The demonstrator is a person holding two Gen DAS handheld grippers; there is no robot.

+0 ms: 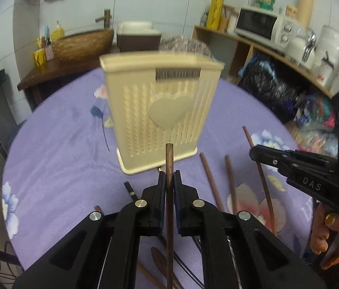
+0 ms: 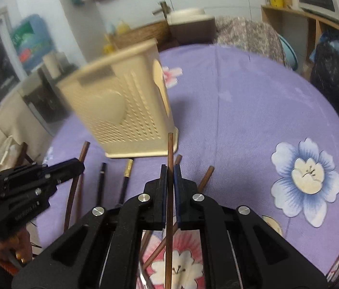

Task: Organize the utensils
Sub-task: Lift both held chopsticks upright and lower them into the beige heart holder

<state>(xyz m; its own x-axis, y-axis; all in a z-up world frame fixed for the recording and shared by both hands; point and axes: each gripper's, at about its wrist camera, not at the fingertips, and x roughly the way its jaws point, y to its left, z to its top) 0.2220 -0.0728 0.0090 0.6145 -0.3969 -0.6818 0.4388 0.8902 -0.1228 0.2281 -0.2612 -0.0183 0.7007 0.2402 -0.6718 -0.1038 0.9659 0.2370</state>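
**mo:** Both grippers, left [image 1: 169, 178] and right [image 2: 170, 171], are clamped on a dark brown wooden chopstick [image 1: 169, 192] each [image 2: 169, 192], probably so two go in at once.

**kit:** Which way do they point?

**mo:** Long axis runs along the fingers, tips aimed at the cream perforated plastic utensil holder with the heart [image 1: 162, 110], just short of its base. Spare sticks lie in front of it.

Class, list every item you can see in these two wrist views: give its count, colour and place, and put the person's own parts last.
Utensil holder: one, cream, standing on the table.
Tablecloth: one, purple with flowers, covering the table.
Loose chopsticks: several, brown and black, lying on the cloth before the holder.
Microwave: one, white, on the wooden shelf.
Left gripper: black, shut on a brown chopstick.
Right gripper: black, shut on another brown chopstick.
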